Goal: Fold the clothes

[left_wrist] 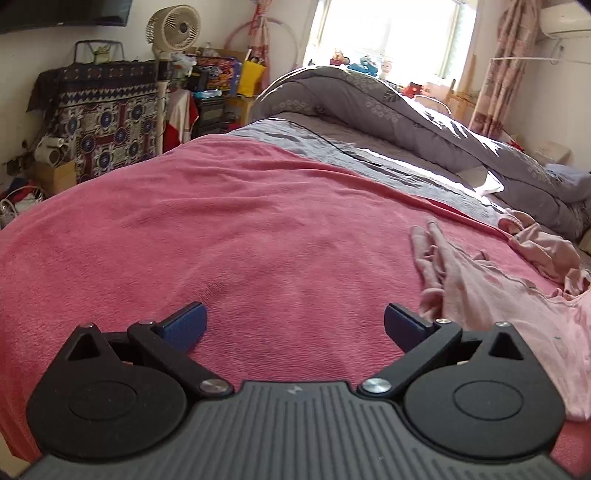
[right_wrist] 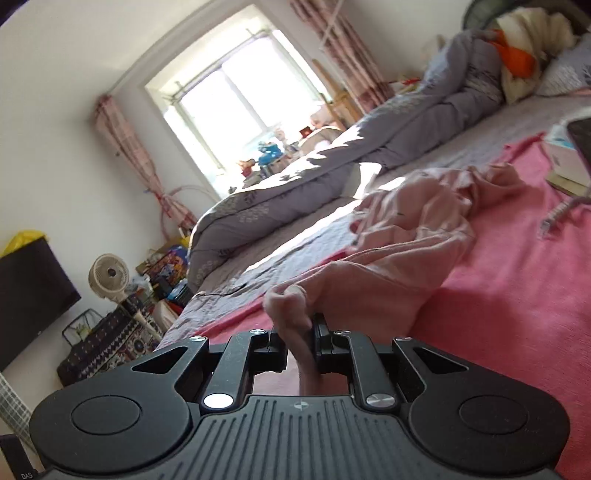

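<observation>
My right hand-held gripper point(right_wrist: 295, 338) is pinched tight on a bunched edge of the pink garment point(right_wrist: 406, 236), which sprawls toward 1 o'clock on the bed's pink blanket point(left_wrist: 221, 221). Left hand-held gripper point(left_wrist: 295, 325) gapes empty. Floppy, light stuff; I'd grab a hem corner.

Two grippers point(left_wrist: 295, 325) point(right_wrist: 295, 332) were in view — one per hand. One pink garment point(right_wrist: 406, 236), one pink blanket point(left_wrist: 221, 229), one grey quilt point(left_wrist: 369, 99), one fan point(left_wrist: 173, 27), one window point(right_wrist: 229, 107) — two curtains point(right_wrist: 125, 147) point(right_wrist: 347, 48).
</observation>
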The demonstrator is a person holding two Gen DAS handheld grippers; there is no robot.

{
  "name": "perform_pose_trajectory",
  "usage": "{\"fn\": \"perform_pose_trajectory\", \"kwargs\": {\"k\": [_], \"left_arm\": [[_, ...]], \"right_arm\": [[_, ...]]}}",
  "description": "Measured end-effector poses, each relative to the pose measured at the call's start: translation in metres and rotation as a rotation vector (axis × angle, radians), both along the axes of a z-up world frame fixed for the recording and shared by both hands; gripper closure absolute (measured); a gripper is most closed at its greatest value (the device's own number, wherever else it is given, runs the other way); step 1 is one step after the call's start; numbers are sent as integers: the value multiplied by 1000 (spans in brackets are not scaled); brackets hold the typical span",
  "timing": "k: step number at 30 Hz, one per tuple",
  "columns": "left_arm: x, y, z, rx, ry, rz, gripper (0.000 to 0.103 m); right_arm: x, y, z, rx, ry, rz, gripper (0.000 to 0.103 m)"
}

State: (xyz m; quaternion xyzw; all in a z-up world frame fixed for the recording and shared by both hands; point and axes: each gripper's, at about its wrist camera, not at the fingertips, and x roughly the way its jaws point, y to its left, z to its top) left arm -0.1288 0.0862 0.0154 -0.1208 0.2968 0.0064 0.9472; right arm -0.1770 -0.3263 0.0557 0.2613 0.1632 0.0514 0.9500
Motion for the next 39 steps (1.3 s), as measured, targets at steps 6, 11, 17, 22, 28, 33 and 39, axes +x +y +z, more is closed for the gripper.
{"fn": "perform_pose_trajectory", "kwargs": {"k": [6,11,17,22,28,33,39], "left_arm": [[-6,-21,-27,246,-116,-83,0],[-7,-17,-27,176,-144,-85,0],[-9,-14,-27,157,-157,-87,0],[-3,-11,-12,109,-88,-64,0],[-10,-13,14,-90,-114,-156,0],[-4,-46,7,52,-53,-212,0],[-5,-53,-12,123,-34,-219,0]], "right_arm": [[52,178,-30,-305,94,398,88],[13,232,-55,-617,-27,390,66],[-21,195,-32,-479,-86,481,35],[-29,155,-21,-556,-99,333,34],[-58,140,-42,-783,-87,325,34],[-65,147,-56,-899,-114,249,34],[-74,154,-67,-1009,-151,192,33]]}}
